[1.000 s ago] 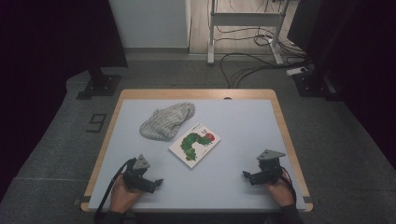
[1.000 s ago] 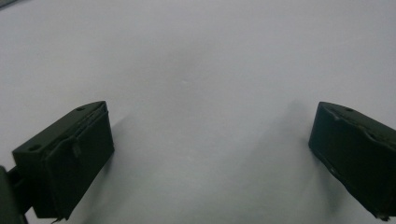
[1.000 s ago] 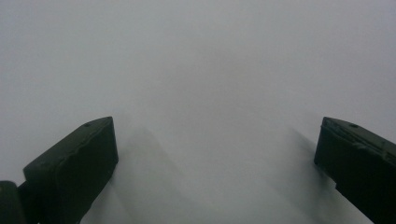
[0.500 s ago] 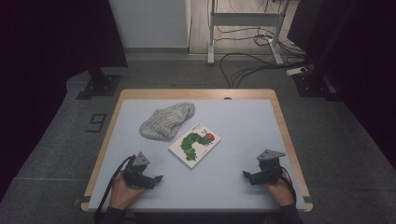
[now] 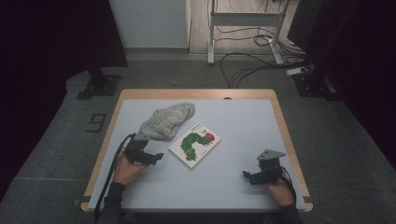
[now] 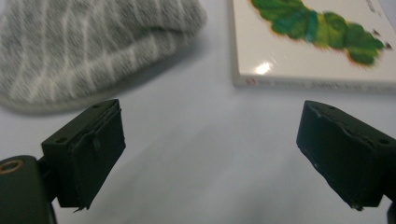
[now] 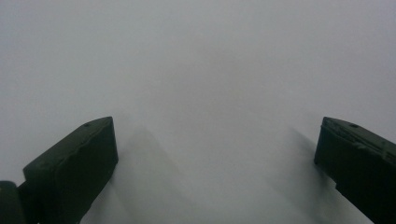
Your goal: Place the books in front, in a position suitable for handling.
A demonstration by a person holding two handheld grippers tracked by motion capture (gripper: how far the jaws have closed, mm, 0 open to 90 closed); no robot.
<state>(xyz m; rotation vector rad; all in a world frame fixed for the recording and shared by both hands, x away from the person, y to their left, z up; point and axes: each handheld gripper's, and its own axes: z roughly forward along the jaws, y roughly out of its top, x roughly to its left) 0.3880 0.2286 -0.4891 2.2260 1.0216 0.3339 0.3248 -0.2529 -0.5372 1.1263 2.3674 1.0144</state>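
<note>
My left gripper [image 5: 152, 157] hung over the near-left part of the pale table [image 5: 243, 126], its jaws wide apart with nothing between them; they had just been closing a little, though they stood almost fully spread. The grey striped knitted hat [image 5: 166, 122] lay just beyond it, touching or nearly touching the back of the gripper as seen from above, and lying toward the far-left side of the table. In the left gripper view the hat [image 6: 88, 44] sat ahead and to the left of my left jaw, apart from it, its rounded edge resting flat on the table. The picture book with the green caterpillar on its cover [image 5: 194, 144] lay just beside the hat, to the right of my left gripper and a little farther off, turned at an angle to the table's edges. In the left gripper view the book [image 6: 308, 46] showed ahead and to the right, its white spine edge facing my jaws, clear of the right jaw. My right gripper [image 5: 250, 176] rested near the table's near-right corner, well apart from both hat and book, its jaws likewise spread wide over bare table surface with nothing between them.
</note>
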